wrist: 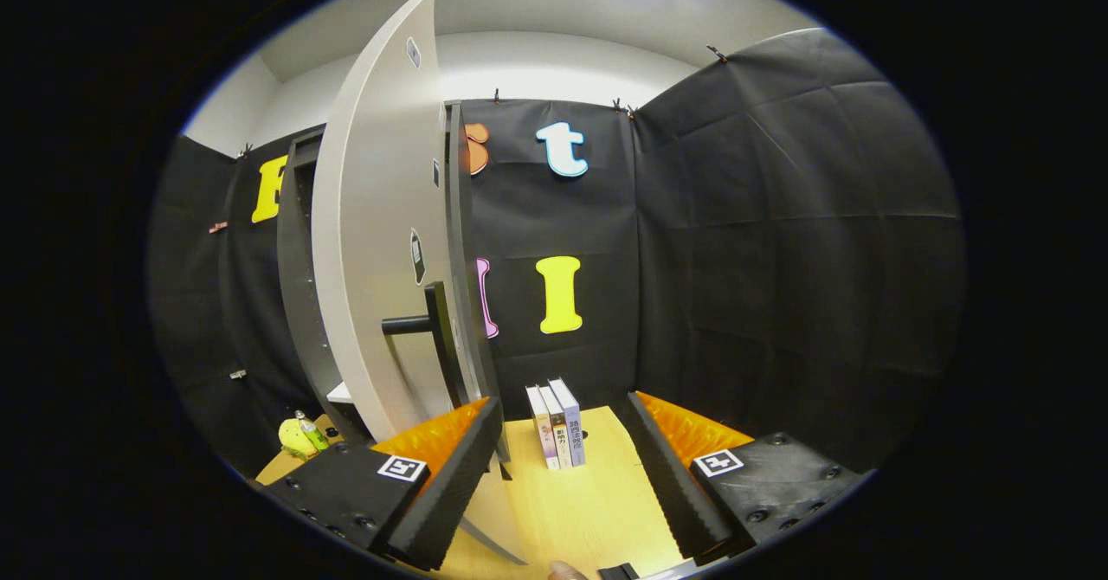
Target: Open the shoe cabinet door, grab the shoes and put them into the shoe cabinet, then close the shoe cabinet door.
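Just ahead of the tongs (563, 476), in the gripper view, the shoe cabinet door (381, 242) stands swung out on its edge, its pale face turned toward the left finger. The tongs are spread wide and hold nothing; both fingers frame a bare stretch of the wooden table (597, 511). The door's dark bar handle (424, 325) juts out just above and beyond the left finger's tip, apart from it as far as can be told. Behind the door, the dark frame of the shoe cabinet (299, 260) rises, its inside mostly hidden by the door leaf; a pale shelf edge shows low down.

Beyond the fingers, a short row of three books (557, 424) stands upright on the table against the booth wall. To the left of the cabinet, near the table's corner, a yellow item and a small green bottle (310, 428) sit together; what the yellow thing is cannot be made out.

Judging by the door standing open and the tongs free of the handle, the opening step looks done or nearly so. The shoes, presumably elsewhere, come next: the tongs would need to draw clear of the door without knocking it, turn to find the shoes and close on one.
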